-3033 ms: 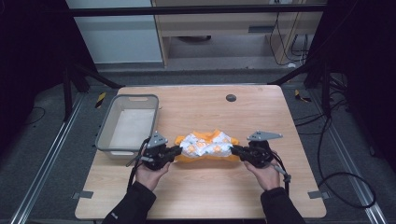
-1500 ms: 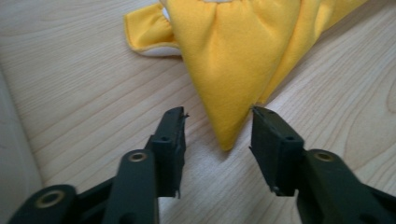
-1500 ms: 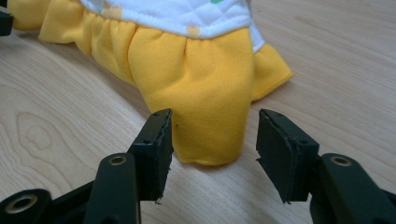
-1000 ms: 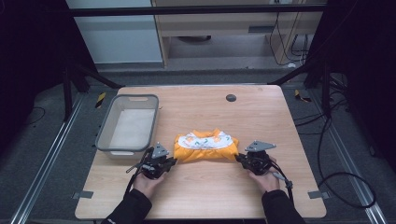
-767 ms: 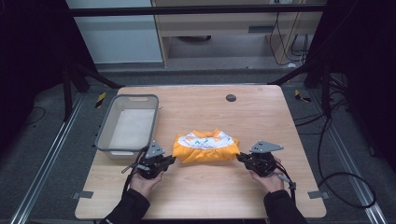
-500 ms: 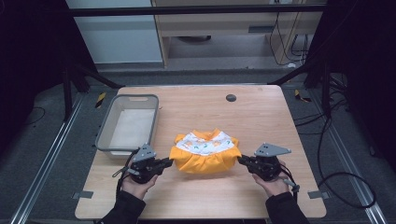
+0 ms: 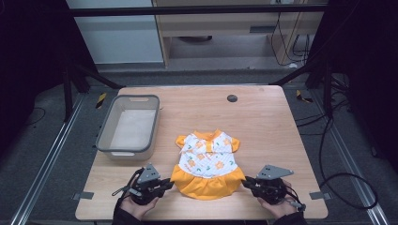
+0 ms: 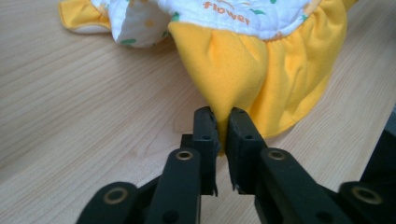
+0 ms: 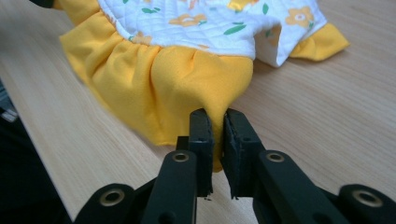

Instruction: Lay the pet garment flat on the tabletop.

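The dress [image 7: 206, 164] lies spread at lower centre, well apart from the tray [image 7: 129, 124]. The left gripper [image 7: 165, 183] and right gripper [image 7: 246, 183] each clamp a hem corner near the table's [image 7: 263, 122] bottom edge.

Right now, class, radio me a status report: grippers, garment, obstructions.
Left gripper and right gripper shut on yellow skirt hem. Small flower-print dress spread flat on table. Grey bin alongside, apart.

- Your dress [image 7: 206, 164]: quilted white cloth top, smooth matt yellow skirt
- Your table [image 7: 263, 126]: pale matt wood
- Your tray [image 7: 129, 124]: grey plastic
- Your gripper jaws: matt black
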Demonstrator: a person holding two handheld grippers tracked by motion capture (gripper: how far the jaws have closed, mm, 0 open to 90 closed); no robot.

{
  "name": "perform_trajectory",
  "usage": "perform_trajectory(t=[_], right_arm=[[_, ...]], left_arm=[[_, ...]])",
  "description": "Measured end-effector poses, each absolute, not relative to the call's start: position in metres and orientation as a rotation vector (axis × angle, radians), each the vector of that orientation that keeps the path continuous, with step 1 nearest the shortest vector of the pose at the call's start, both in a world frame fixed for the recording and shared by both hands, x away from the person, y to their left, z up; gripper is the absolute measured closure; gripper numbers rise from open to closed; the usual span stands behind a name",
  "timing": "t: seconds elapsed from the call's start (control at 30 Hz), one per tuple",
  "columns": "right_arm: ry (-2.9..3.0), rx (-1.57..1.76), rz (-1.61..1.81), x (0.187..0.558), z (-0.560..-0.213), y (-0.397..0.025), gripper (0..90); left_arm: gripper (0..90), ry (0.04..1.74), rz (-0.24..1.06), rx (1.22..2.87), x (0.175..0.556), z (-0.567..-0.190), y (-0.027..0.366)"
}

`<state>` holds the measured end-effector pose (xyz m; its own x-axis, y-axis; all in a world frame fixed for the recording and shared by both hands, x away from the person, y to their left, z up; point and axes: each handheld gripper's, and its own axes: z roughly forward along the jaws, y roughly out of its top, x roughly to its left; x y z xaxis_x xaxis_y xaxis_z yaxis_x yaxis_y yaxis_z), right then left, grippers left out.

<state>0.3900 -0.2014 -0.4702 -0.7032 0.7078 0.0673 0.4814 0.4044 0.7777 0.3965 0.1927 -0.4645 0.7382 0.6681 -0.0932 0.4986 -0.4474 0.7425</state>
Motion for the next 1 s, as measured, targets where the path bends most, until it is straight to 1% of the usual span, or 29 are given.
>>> perform_trajectory(t=[0.03, 0.07, 0.1, 0.13, 0.17, 0.2, 0.23, 0.27, 0.3, 0.33, 0.37, 0.5, 0.53, 0.6, 0.67, 0.7, 0.73, 0.83, 0.87, 0.9, 1.0], right_arm=[[2.391, 1.04, 1.187, 0.39, -0.47, -0.201, 78.0], [2.389, 1.041, 1.177, 0.391, -0.472, -0.201, 72.6], [2.385, 1.042, 1.173, 0.391, -0.472, -0.201, 71.3], [2.385, 1.042, 1.173, 0.391, -0.472, -0.201, 71.3], [2.379, 1.04, 1.181, 0.391, -0.472, -0.202, 69.1], [2.349, 1.035, 1.194, 0.391, -0.47, -0.204, 64.8], [2.349, 1.035, 1.194, 0.391, -0.47, -0.204, 64.8], [2.323, 1.029, 1.21, 0.39, -0.467, -0.205, 61.9], [2.323, 1.029, 1.21, 0.39, -0.467, -0.205, 61.9], [2.305, 1.034, 1.224, 0.39, -0.466, -0.205, 60.6], [2.279, 1.028, 1.248, 0.391, -0.462, -0.206, 58.4], [2.255, 1.021, 1.266, 0.394, -0.457, -0.206, 55.4], [2.231, 1.022, 1.269, 0.4, -0.454, -0.206, 53.0], [2.225, 1.022, 1.269, 0.402, -0.453, -0.207, 52.5], [2.178, 1.037, 1.275, 0.416, -0.448, -0.206, 48.4], [2.169, 1.038, 1.274, 0.42, -0.446, -0.206, 46.8], [2.169, 1.038, 1.274, 0.42, -0.446, -0.206, 46.8], [2.144, 1.058, 1.261, 0.441, -0.443, -0.203, 41.4], [2.128, 1.076, 1.256, 0.456, -0.442, -0.2, 40.1], [2.128, 1.076, 1.256, 0.456, -0.442, -0.2, 40.1], [2.121, 1.106, 1.23, 0.478, -0.444, -0.194, 40.8]], left_arm=[[77.6, 0.882, 0.287, 2.14, 0.396, -0.465, 0.193], [70.9, 0.884, 0.3, 2.14, 0.396, -0.465, 0.194], [67.1, 0.884, 0.3, 2.14, 0.396, -0.465, 0.194], [67.1, 0.889, 0.307, 2.134, 0.395, -0.465, 0.194], [62.3, 0.889, 0.294, 2.125, 0.394, -0.464, 0.195], [55.7, 0.902, 0.285, 2.091, 0.393, -0.46, 0.197], [52.1, 0.902, 0.285, 2.091, 0.393, -0.46, 0.197], [47.2, 0.893, 0.325, 2.061, 0.391, -0.455, 0.198], [44.2, 0.893, 0.325, 2.061, 0.391, -0.455, 0.198], [44.2, 0.889, 0.351, 2.048, 0.39, -0.453, 0.199], [40.7, 0.888, 0.362, 2.039, 0.39, -0.451, 0.2], [38.4, 0.888, 0.398, 2.001, 0.395, -0.444, 0.201], [38.1, 0.895, 0.41, 1.993, 0.399, -0.441, 0.202], [37.8, 0.901, 0.433, 1.972, 0.408, -0.435, 0.202], [37.4, 0.912, 0.456, 1.955, 0.418, -0.43, 0.203], [37.4, 0.925, 0.469, 1.942, 0.43, -0.428, 0.202], [37.4, 0.925, 0.469, 1.942, 0.43, -0.428, 0.202], [37.6, 0.948, 0.51, 1.951, 0.454, -0.426, 0.196], [38.9, 0.955, 0.522, 1.951, 0.462, -0.426, 0.192], [39.7, 0.959, 0.536, 1.958, 0.467, -0.426, 0.19], [41.0, 0.972, 0.576, 1.968, 0.489, -0.43, 0.18]])
